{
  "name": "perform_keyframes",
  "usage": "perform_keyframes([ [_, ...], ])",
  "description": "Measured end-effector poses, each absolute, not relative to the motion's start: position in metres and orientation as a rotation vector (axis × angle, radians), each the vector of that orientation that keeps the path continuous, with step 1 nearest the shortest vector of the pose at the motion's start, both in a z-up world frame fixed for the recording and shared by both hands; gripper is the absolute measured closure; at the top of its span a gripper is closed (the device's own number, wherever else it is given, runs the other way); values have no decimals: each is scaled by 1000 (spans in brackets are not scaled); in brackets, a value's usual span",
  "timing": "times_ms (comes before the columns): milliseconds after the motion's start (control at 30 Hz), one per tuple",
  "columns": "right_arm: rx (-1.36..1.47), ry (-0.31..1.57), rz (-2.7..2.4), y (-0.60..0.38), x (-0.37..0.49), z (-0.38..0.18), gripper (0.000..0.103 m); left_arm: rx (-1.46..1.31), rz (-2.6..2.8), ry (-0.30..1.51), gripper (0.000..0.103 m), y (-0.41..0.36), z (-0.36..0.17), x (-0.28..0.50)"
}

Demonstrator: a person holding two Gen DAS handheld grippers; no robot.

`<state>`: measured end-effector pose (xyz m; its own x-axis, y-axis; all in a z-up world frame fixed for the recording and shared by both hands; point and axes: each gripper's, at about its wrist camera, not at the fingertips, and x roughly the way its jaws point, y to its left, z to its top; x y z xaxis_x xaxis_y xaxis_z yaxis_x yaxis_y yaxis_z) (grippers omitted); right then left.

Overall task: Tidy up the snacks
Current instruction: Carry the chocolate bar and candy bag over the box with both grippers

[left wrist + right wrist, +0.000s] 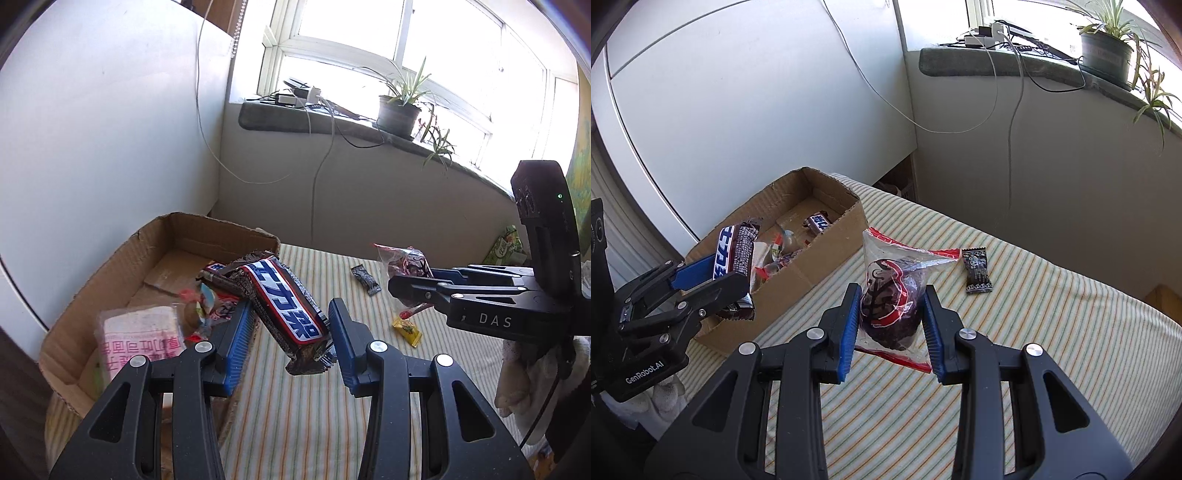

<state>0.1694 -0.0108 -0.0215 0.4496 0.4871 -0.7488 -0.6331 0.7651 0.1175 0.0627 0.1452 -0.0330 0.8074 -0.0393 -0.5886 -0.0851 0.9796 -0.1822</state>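
Background. A striped cloth (pixel 1052 332) covered the work surface. Behind it stood a white cabinet (pixel 110 129) on the left and a pale wall (pixel 1015 147) below a sunlit window (pixel 424 40). On the grey sill (pixel 332 125) sat a potted plant (pixel 399 114) with long narrow leaves, some trailing over the edge, and a white charger (pixel 286 99). Cables (pixel 1012 129) hung from the sill down the wall; one white cable ran across the cabinet front.

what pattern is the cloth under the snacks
Thin stripes of green and orange on a cream cloth; it shows best in the right wrist view.
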Motion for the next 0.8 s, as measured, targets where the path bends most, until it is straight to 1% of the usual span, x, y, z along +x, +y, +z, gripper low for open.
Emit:
perform_keyframes([
  [400,-219,847,785,57,169,-18,69,-232,107,624,62,194,-31,48],
  [800,-254,861,851,110,177,-26,69,-236,161,631,62,222,-34,45],
])
